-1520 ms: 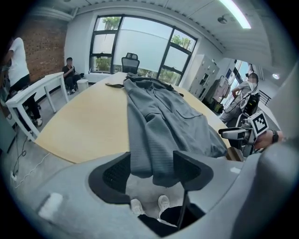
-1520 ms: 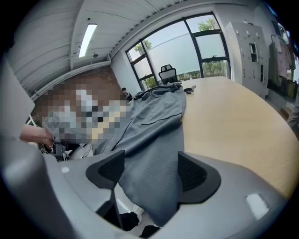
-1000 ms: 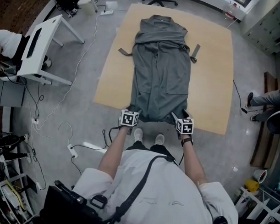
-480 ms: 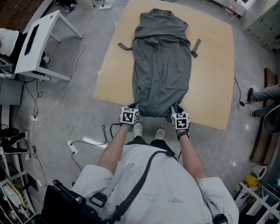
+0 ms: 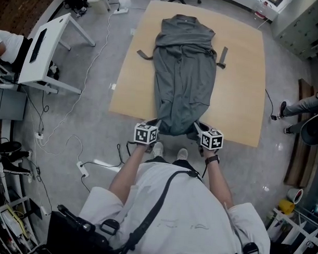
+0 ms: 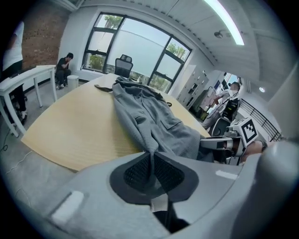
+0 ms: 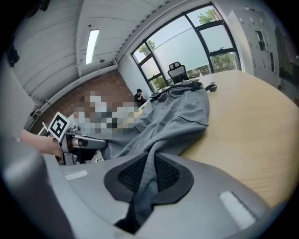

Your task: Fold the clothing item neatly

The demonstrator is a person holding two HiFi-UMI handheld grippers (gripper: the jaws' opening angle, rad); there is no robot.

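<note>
The gray coat (image 5: 183, 72) lies long and flat on the wooden table (image 5: 238, 85). Its collar end is at the far side, and its bottom edge is at the side near you. The left strap (image 5: 145, 55) sticks out from one side of the coat and the right strap (image 5: 222, 57) from the other.

You hold the two bottom corners. Your left gripper (image 6: 151, 163) has just been closing its jaws, and now they are squeezed tight on the left corner. The cloth runs up from the table into the black pads. Your right gripper (image 7: 150, 170) has just been closing too, and it pinches the right corner the same way, with a bit of cloth hanging out behind the pads. Both corners are up off the table, right at its near edge. The rest of the coat rests on the wood.

Your shoes (image 5: 168, 151) stand on the gray floor just beside the table. A white desk (image 5: 44, 52) is off to your left, with cables (image 5: 84, 168) lying on the floor near it. A person's legs (image 5: 305, 109) show far to your right.
</note>
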